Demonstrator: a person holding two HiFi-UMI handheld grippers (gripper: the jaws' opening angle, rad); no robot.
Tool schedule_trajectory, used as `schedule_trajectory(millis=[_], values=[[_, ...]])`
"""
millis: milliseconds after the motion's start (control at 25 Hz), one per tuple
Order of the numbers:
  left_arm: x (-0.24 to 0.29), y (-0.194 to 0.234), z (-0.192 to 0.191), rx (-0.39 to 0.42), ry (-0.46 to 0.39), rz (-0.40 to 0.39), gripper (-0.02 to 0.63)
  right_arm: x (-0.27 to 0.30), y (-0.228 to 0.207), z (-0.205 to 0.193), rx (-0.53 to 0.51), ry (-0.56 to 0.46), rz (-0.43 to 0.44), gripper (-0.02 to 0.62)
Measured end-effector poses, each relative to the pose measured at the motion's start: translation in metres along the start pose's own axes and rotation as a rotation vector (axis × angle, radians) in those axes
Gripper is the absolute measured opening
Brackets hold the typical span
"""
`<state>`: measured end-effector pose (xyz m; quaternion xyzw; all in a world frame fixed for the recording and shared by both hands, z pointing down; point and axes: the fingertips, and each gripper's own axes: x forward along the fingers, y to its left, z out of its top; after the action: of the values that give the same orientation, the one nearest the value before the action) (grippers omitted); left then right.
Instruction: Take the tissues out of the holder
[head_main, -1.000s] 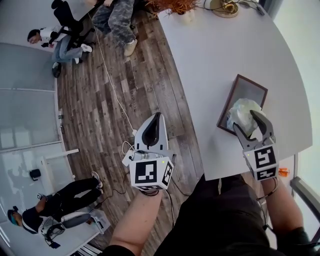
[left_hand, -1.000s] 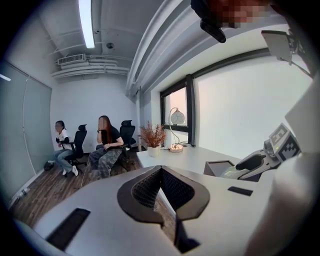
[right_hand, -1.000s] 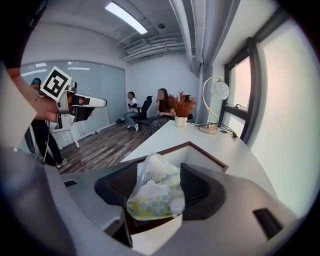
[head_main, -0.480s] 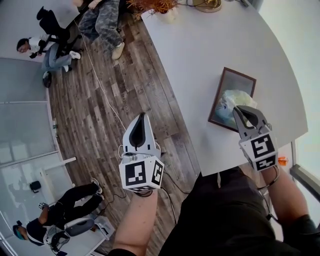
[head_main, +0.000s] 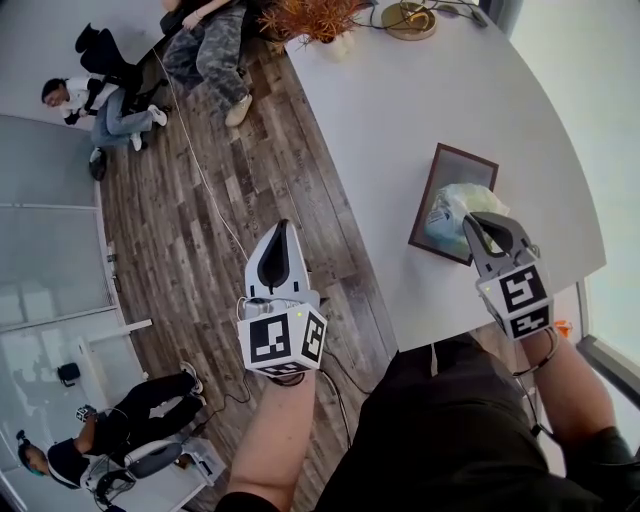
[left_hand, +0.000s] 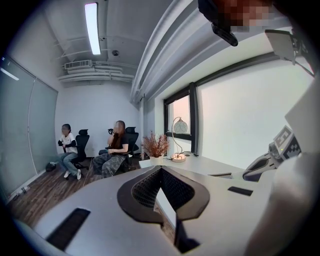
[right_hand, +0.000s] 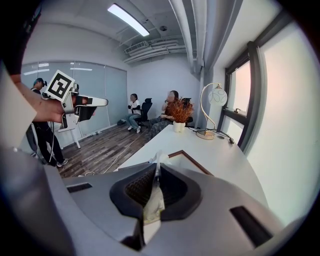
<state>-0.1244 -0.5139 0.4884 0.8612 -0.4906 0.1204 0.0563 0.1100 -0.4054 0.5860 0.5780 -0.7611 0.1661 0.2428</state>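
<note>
The tissue holder (head_main: 424, 196) is a flat dark-brown framed box on the white table, near its front edge. A crumpled pale tissue (head_main: 447, 206) sticks up out of it. My right gripper (head_main: 479, 221) is over the holder's near end, shut on that tissue. In the right gripper view the tissue (right_hand: 153, 202) is a thin pinched strip between the closed jaws of the right gripper (right_hand: 158, 165), with the holder (right_hand: 193, 159) just beyond. My left gripper (head_main: 281, 228) hangs over the wood floor left of the table. The left gripper (left_hand: 161, 169) is shut with nothing in it.
A white pot of dried orange plant (head_main: 322, 22) and a lamp base (head_main: 412, 18) stand at the table's far end. Two people sit on chairs (head_main: 100, 100) beyond the table. A white cable (head_main: 205, 185) runs across the floor. Another person (head_main: 110, 430) is at lower left.
The right gripper's jaws were open around the tissue and have shut on it. The left gripper has stayed beside the table.
</note>
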Motion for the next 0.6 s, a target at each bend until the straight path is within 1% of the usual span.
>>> schedule_trajectory(millis=[320,600], values=[[-0.011,-0.002,0.021,0.007,-0.042,0.019,0.005,-0.013,-0.003,0.018,-0.028,-0.035,0.0,0.011],[-0.02,0.004,0.052,0.013,-0.088,0.036,0.005,-0.031,-0.006,0.045,-0.053,-0.071,-0.011,0.011]])
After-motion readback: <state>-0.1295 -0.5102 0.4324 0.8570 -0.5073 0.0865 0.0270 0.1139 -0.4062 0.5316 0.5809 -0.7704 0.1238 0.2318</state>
